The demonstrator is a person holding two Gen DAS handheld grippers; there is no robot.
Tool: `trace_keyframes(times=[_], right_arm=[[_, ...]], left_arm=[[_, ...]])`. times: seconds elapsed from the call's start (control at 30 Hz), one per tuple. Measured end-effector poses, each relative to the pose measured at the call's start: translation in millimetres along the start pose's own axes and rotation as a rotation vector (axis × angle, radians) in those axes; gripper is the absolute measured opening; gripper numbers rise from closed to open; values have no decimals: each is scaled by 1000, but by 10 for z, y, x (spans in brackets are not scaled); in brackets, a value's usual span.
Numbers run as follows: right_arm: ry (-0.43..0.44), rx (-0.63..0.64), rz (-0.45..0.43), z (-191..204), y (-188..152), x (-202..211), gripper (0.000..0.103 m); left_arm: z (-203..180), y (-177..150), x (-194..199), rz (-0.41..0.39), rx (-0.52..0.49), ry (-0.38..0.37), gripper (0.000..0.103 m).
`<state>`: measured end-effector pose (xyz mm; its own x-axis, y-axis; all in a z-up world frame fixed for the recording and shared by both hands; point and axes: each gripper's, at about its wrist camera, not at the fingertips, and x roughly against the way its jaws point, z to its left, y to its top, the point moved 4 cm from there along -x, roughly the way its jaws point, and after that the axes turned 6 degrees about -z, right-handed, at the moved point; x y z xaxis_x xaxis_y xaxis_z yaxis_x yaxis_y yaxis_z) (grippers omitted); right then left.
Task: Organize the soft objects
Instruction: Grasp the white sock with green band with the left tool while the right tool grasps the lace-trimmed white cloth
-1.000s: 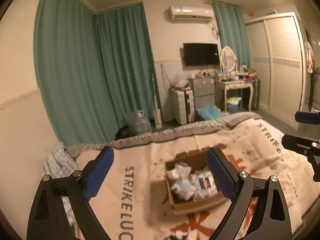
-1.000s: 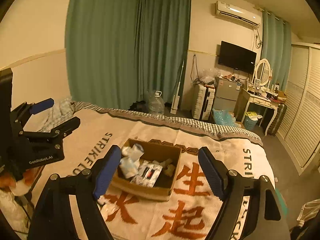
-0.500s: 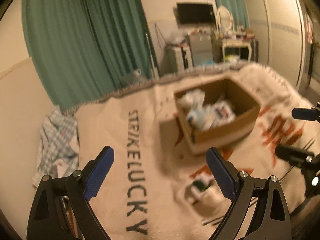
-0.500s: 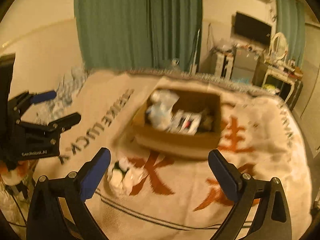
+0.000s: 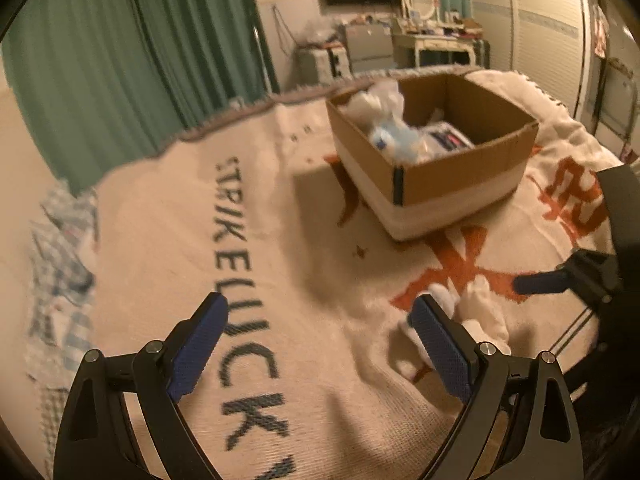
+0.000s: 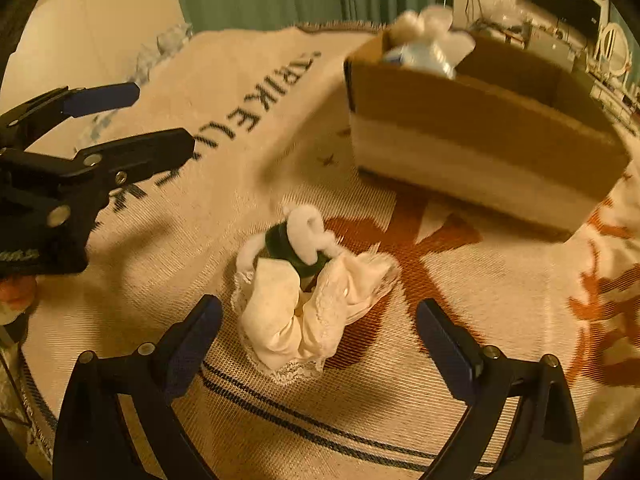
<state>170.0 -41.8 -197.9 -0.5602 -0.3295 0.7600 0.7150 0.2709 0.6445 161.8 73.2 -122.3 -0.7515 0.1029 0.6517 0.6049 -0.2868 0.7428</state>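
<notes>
A small soft doll (image 6: 304, 284) in a cream lace dress with a green and white top lies on the bed blanket, in front of a cardboard box (image 6: 480, 152). The box (image 5: 436, 172) holds several soft white and blue packets (image 5: 400, 132). My right gripper (image 6: 318, 334) is open and empty, low over the blanket with the doll between and just ahead of its fingers. My left gripper (image 5: 320, 332) is open and empty, to the left of the doll (image 5: 476, 312); its right finger partly hides the doll. Each gripper shows in the other's view.
The cream blanket (image 5: 240, 240) with dark letters and orange characters covers the bed. A checked cloth (image 5: 60, 264) lies at the bed's left edge. Green curtains (image 5: 140, 48), a dresser and a wardrobe stand beyond the bed.
Both grippers have tilted down and moved in toward the blanket. The box and the doll now appear much closer. Both grippers stay open.
</notes>
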Motion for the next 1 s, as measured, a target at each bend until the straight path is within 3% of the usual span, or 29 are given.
trace_keyframes(times=[0.1, 0.2, 0.3, 0.77, 0.8, 0.87, 1.0], right_arm=[[20, -4, 54, -12, -72, -128, 74], [61, -28, 86, -62, -138, -193, 46], [64, -37, 84, -118, -153, -147, 26], [-54, -71, -75, -688, 207, 593, 23], [-60, -69, -79, -715, 221, 606, 23], [-77, -61, -81, -785, 234, 622, 23], [-82, -58, -70, -853, 219, 537, 23]], left_arm=[[-23, -74, -106, 42, 2, -22, 95], [-42, -108, -142, 58, 3, -30, 95], [-70, -114, -145, 63, -2, -32, 95], [-513, -59, -193, 132, 115, -66, 93], [-544, -72, -222, 142, 120, -66, 92], [-611, -106, -307, 166, 127, -68, 78], [-704, -170, -480, 209, 111, -68, 77]])
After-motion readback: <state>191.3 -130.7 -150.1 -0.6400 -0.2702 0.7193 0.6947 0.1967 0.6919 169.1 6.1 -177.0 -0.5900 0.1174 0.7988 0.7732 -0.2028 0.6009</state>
